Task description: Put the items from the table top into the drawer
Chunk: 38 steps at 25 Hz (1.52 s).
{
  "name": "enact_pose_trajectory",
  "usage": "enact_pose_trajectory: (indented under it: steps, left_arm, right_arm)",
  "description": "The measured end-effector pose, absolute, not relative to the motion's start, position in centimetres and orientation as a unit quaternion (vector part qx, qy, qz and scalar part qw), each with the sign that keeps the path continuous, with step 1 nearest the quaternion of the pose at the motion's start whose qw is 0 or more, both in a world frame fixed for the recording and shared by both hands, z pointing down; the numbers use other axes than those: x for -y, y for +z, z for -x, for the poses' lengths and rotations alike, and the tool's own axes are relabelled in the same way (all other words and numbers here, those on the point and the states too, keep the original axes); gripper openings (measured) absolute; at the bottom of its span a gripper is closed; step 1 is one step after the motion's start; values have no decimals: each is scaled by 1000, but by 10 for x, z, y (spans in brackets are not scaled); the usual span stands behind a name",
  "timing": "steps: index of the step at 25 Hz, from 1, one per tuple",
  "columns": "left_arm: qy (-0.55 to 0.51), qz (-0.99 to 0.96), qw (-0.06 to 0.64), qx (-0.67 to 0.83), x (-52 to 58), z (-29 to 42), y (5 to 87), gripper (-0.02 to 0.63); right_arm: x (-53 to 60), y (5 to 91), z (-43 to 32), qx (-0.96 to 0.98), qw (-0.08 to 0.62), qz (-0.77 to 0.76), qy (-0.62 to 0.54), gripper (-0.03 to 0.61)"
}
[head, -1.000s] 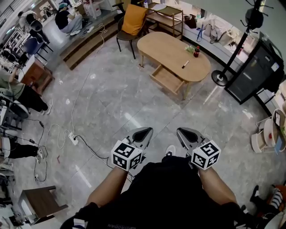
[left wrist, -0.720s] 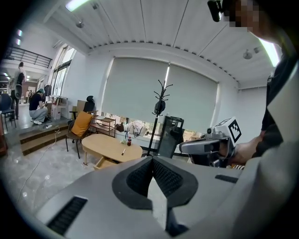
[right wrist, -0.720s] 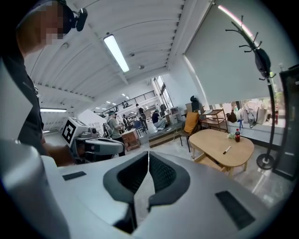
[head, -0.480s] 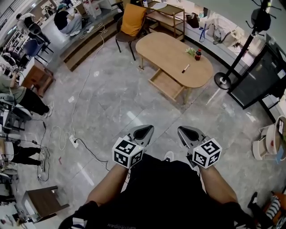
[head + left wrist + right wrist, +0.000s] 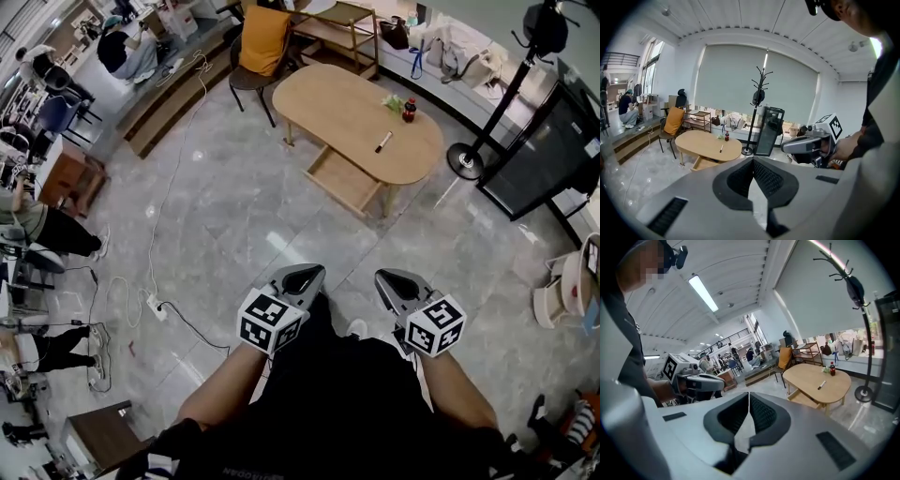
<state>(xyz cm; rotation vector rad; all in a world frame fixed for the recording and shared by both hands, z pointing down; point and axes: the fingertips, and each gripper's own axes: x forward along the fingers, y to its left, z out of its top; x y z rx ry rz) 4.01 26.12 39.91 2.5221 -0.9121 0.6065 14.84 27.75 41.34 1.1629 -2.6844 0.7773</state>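
Note:
An oval wooden table (image 5: 337, 98) stands across the room, its drawer (image 5: 339, 178) pulled open beneath the near side. On top lie a dark marker (image 5: 383, 142), a small red-capped bottle (image 5: 409, 110) and a green item (image 5: 394, 101). My left gripper (image 5: 309, 273) and right gripper (image 5: 386, 277) are held side by side at my waist, far from the table. Both are shut with nothing in them. The left gripper view shows its jaws (image 5: 753, 159) meeting, with the table (image 5: 708, 143) beyond. The right gripper (image 5: 749, 393) looks the same, with the marker (image 5: 821, 385) far off.
A coat stand (image 5: 466, 159) and a black cabinet (image 5: 534, 141) stand right of the table. Behind it are a chair with an orange jacket (image 5: 258, 47) and a wooden shelf (image 5: 342, 28). A cable with a power strip (image 5: 155, 305) lies on the floor at left. People sit at far left.
The table has drifted slightly left and up in the head view. Both grippers keep the same shut pose in front of the body.

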Motion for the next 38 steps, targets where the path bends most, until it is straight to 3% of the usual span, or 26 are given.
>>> enact_pose_trajectory:
  steps: [10, 27, 38]
  left_arm:
    - [199, -925, 179, 271, -139, -50, 391, 2]
    - [219, -928, 193, 233, 46, 53, 417, 2]
    - [237, -915, 204, 256, 111, 73, 446, 2]
  right_arm:
    - [-180, 409, -141, 866, 76, -427, 250, 5]
    - [10, 421, -64, 820, 95, -495, 272, 5]
    - [102, 479, -101, 789, 124, -520, 303, 5]
